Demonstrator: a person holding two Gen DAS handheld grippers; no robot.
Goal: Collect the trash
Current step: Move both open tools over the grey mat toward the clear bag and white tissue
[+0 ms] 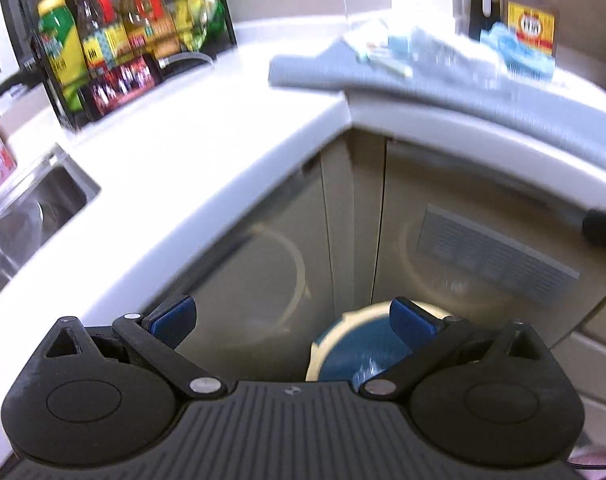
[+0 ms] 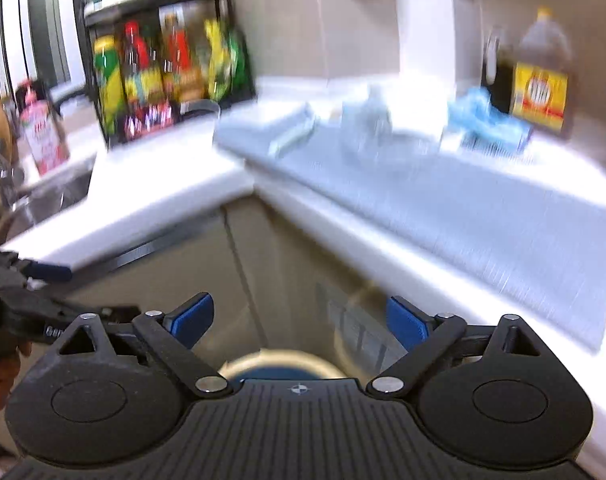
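Both views are blurred. A round bin with a cream rim and blue liner [image 1: 355, 348] stands on the floor in the counter's inner corner; its rim also shows in the right wrist view [image 2: 279, 364]. My left gripper [image 1: 293, 316] is open and empty above the bin. My right gripper [image 2: 301, 320] is open and empty, also above it. Crumpled wrappers and plastic [image 1: 387, 50] lie on a grey mat [image 1: 463, 84] on the counter; they also show in the right wrist view [image 2: 367, 128], with a blue packet [image 2: 491, 126] beside them. The left gripper shows at the right wrist view's left edge [image 2: 31, 280].
A black rack of bottles [image 1: 115, 40] stands at the counter's back left, also in the right wrist view [image 2: 163, 68]. A sink [image 1: 31, 208] is at the left. A large yellow-labelled bottle [image 2: 541, 84] stands at the back right. Beige cabinet doors [image 1: 483, 240] are below the counter.
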